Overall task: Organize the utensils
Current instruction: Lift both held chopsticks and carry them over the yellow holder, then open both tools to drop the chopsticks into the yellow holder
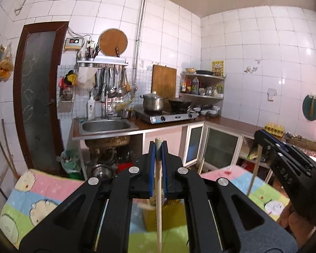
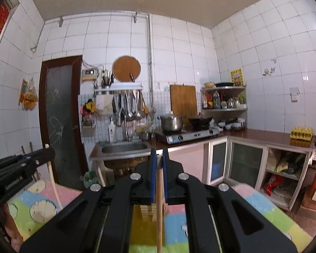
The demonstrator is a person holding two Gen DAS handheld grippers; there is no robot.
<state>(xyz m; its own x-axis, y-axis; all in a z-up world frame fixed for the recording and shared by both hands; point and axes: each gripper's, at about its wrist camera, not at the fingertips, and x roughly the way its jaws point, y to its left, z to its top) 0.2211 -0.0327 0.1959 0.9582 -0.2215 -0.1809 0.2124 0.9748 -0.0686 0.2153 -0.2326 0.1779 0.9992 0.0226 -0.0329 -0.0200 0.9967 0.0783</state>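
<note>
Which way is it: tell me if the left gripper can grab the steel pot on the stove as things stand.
Probably not. The left gripper is shut on a chopstick, and the steel pot sits far off across the room on the stove, beyond the sink counter.

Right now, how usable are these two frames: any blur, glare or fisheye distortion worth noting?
Left wrist view: strong fisheye bending of the tiled walls, dark vignette at the corners, pink glare at the right edge; the left claw and its chopstick are sharp. Right wrist view: same curvature, tile highlights upper right, right claw sharp, table mat soft.
</note>
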